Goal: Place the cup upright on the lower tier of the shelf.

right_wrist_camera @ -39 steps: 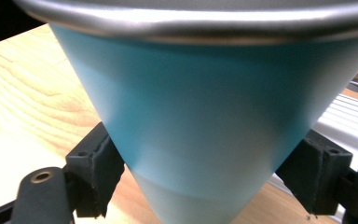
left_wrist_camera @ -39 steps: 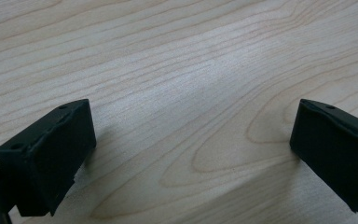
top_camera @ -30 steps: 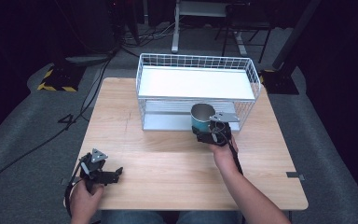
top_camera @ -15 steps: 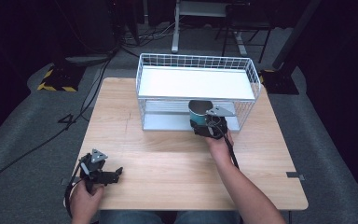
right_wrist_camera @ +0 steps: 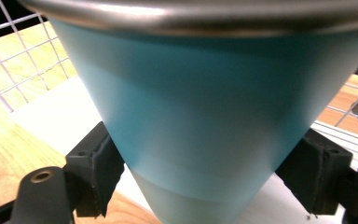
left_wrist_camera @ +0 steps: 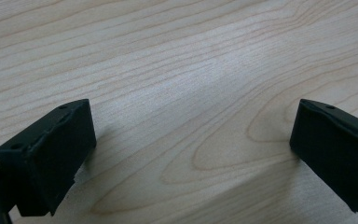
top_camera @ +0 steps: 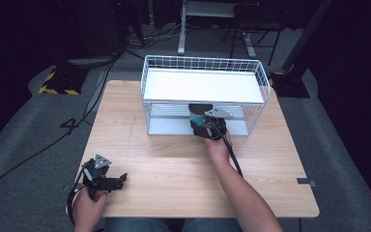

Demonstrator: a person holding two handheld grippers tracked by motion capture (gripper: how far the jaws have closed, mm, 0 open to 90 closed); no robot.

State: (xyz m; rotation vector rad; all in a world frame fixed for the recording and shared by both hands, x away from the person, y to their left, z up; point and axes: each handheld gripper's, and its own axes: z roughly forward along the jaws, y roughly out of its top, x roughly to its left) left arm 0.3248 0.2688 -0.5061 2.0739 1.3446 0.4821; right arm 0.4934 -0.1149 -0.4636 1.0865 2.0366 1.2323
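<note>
A teal cup (top_camera: pixel 196 116) with a metal rim (right_wrist_camera: pixel 205 18) stands upright at the front opening of the white wire rack (top_camera: pixel 203 63), just under its top shelf. My right gripper (top_camera: pixel 200 123) is shut on it. In the right gripper view both pads (right_wrist_camera: pixel 98 163) press the cup's (right_wrist_camera: pixel 205 116) lower sides, and the rack's white lower shelf (right_wrist_camera: pixel 56 126) lies beneath. At the table's front left, my left gripper (top_camera: pixel 119 181) rests open on the wood. Bare wood lies between its jaws in the left gripper view (left_wrist_camera: pixel 191 144).
The rack has a white top shelf (top_camera: pixel 203 86) and a grey-white lower shelf (top_camera: pixel 166 126), walled by wire mesh at the sides and back. It stands at the far middle of the wooden table (top_camera: pixel 174 164). Stands and cables sit on the dark floor beyond.
My right hand has carried the cup forward and a little down, from in front of the rack into its lower opening. The left gripper has stayed put.
</note>
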